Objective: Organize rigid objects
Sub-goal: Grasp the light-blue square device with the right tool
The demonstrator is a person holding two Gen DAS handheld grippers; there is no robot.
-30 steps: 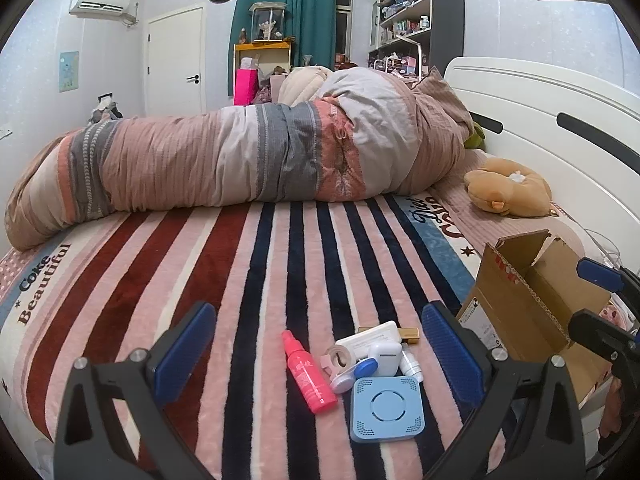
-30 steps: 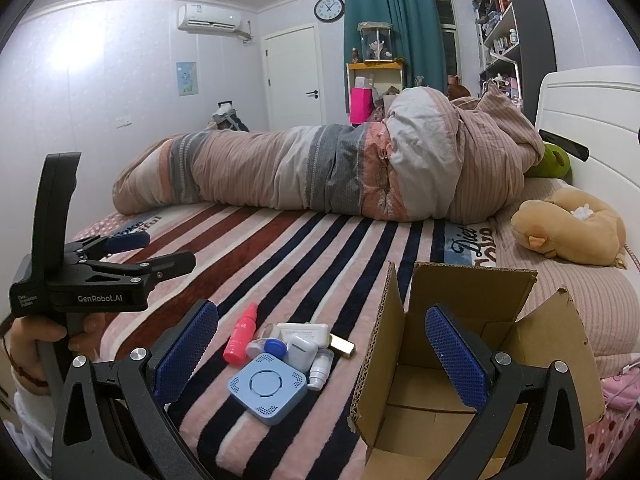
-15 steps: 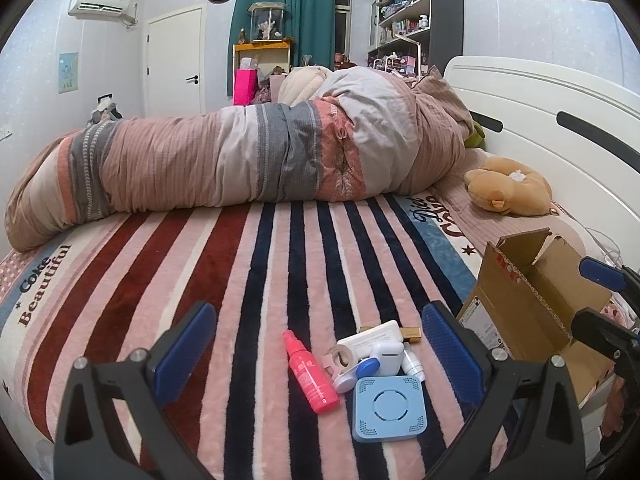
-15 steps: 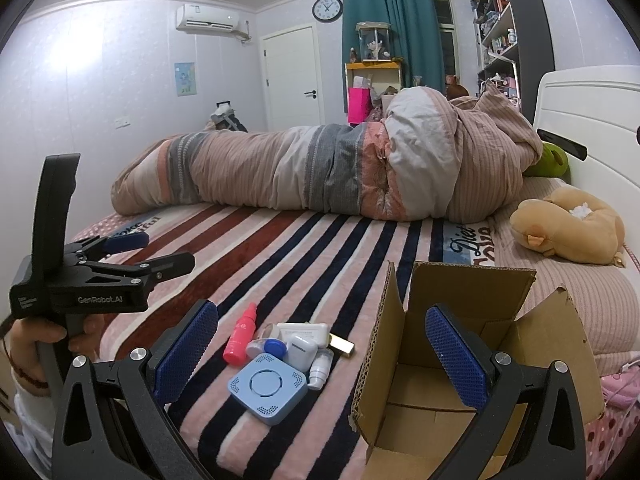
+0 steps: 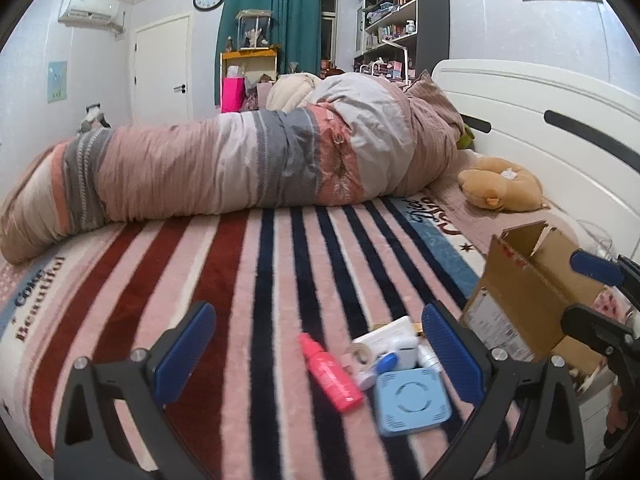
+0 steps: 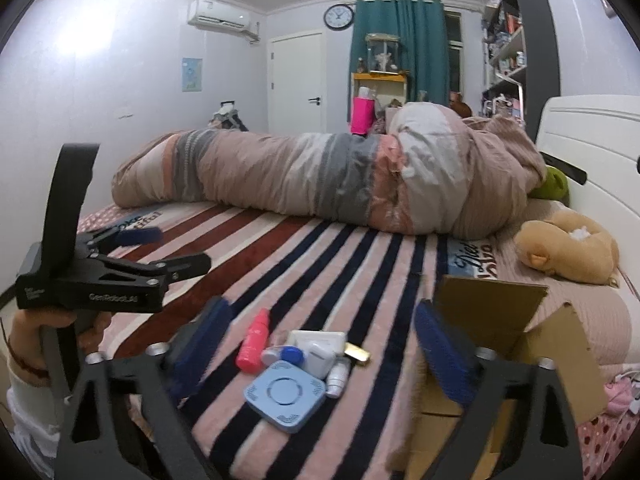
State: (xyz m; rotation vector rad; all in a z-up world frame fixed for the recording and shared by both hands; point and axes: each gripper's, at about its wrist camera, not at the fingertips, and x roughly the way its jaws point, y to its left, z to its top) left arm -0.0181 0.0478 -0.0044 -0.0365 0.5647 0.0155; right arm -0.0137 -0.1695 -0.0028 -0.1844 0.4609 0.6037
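A small pile lies on the striped bed: a pink spray bottle, a square blue device, a white box, a white earbud case, a small white bottle, a blue-and-white lens case and a gold item. An open cardboard box stands to their right. My left gripper is open and empty above the pile. My right gripper is open and empty, now over the pile, left of the box.
A rolled striped duvet lies across the far side of the bed. A brown plush toy rests by the white headboard. The left gripper's body and holding hand show at the left of the right wrist view.
My right gripper has swung left, from over the cardboard box to over the pile. My left gripper has shifted slightly left, so the pile sits further right in its view.
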